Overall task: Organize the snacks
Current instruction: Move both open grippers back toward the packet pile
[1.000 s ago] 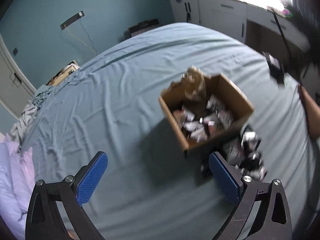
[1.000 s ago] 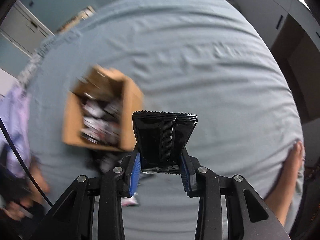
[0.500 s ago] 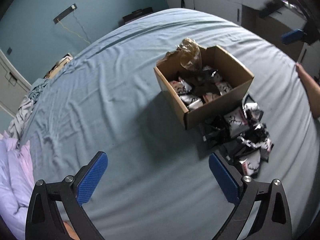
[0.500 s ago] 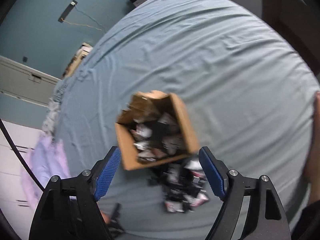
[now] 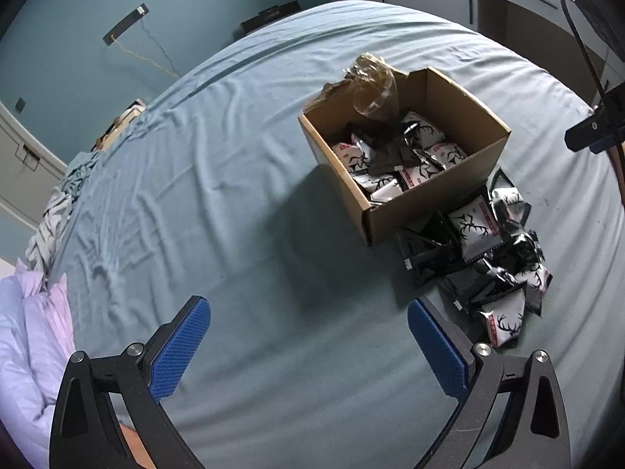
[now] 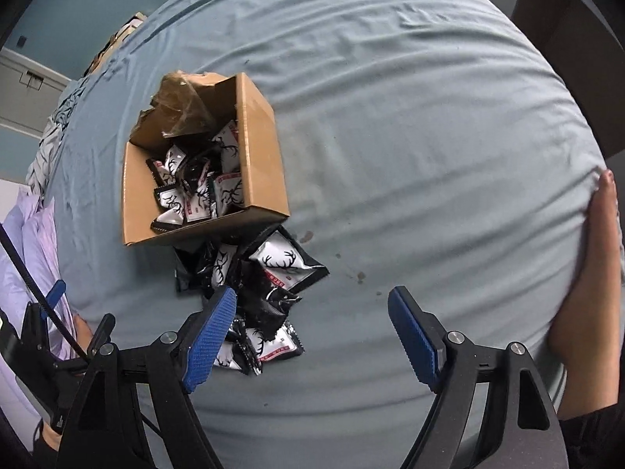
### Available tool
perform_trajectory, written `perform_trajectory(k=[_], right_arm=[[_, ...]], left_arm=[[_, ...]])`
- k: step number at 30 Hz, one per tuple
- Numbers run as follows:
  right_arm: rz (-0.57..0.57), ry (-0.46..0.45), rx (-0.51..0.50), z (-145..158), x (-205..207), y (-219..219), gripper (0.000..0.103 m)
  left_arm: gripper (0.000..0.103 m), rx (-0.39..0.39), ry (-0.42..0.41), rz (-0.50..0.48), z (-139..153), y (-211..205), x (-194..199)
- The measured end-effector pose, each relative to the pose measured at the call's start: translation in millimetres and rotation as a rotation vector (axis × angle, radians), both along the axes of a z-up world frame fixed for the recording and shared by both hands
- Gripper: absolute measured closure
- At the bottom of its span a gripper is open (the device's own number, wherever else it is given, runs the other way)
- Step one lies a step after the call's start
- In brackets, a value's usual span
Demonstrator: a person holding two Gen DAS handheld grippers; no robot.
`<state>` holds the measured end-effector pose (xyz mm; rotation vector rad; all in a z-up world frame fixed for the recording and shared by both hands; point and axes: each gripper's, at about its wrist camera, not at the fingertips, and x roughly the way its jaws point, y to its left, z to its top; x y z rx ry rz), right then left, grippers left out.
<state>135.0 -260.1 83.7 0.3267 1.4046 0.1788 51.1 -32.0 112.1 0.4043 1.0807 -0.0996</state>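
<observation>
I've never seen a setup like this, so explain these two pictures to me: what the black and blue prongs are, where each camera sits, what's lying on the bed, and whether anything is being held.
There is no robot here. A person holds a two-fingered tool in each hand, and a wide-angle camera on each tool looks forward along its fingers. The black arms with blue pads are those fingers.

One picture comes from the left hand-held gripper, the other from the right hand-held gripper. Both are open and hold nothing.

Both cameras look down on a bed with a blue-grey sheet. On it stands an open cardboard box partly filled with snack packets printed with antlers, and a crumpled clear plastic bag sticks up at one corner. A pile of loose snack packets lies on the sheet against the box.
</observation>
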Motion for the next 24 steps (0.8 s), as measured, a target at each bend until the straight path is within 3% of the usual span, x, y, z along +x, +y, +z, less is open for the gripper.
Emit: perform_trajectory(k=[8, 24], right_arm=[[-0.029, 0.038, -0.031, 5, -1, -16, 0.023], [0.053, 0.057, -0.12, -7, 2, 4, 0.023]], left_arm=[[0.0, 0.033, 0.003, -0.044, -6, -12, -2], [0.0, 0.058, -0.007, -0.087, -9, -22, -7]])
